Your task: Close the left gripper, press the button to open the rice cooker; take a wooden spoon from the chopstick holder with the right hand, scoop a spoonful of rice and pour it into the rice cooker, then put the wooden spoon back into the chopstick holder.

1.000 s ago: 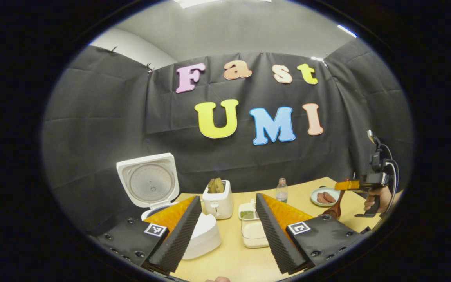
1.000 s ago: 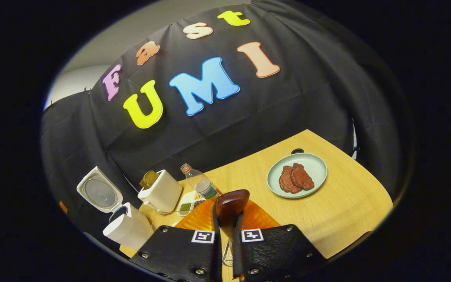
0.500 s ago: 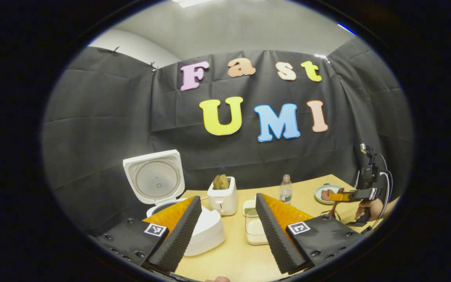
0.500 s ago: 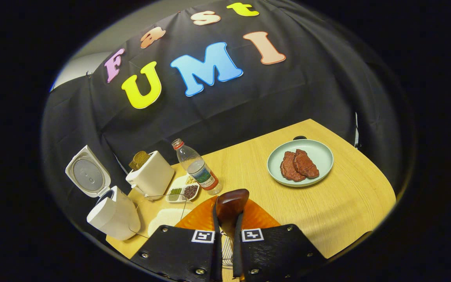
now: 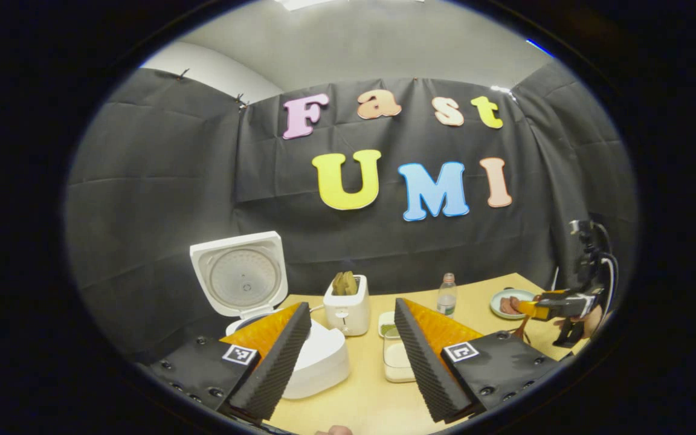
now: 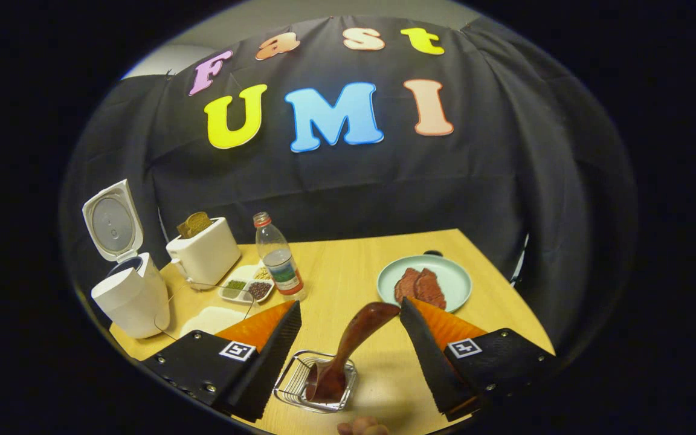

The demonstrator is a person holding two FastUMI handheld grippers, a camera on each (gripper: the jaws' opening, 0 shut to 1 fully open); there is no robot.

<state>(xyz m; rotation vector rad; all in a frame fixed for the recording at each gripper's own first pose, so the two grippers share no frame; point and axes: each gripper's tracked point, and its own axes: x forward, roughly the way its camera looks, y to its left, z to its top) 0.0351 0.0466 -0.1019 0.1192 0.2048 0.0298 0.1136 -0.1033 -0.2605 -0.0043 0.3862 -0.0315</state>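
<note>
Pale wood bench [image 6: 360, 272] under me, black cloth wall [image 6: 505, 181] wrapping the booth behind it, grey ceiling above in the left gripper view. My right tool [image 6: 351, 329] is spread wide, fingers apart with nothing between them touching. Right below the gap sits the wire chopstick holder [image 6: 299, 377], and the dark wooden spoon [image 6: 354, 338] stands in it, bowl down, handle leaning up to the right, clear of both fingers. My left tool [image 5: 351, 329] is spread too, holding nothing, hovering over the bench; from there I see my right tool [image 5: 556, 305] off at the far right. Just past it, the white rice container [image 5: 397, 359], then the seed tray [image 6: 245, 290]. The rice cooker [image 6: 130, 296] sits at the left edge, lid [image 6: 111, 220] upright and open. Beyond: toaster [image 6: 206, 257] with bread, water bottle [image 6: 278, 263], green plate [image 6: 454, 278] with two meat pieces.
</note>
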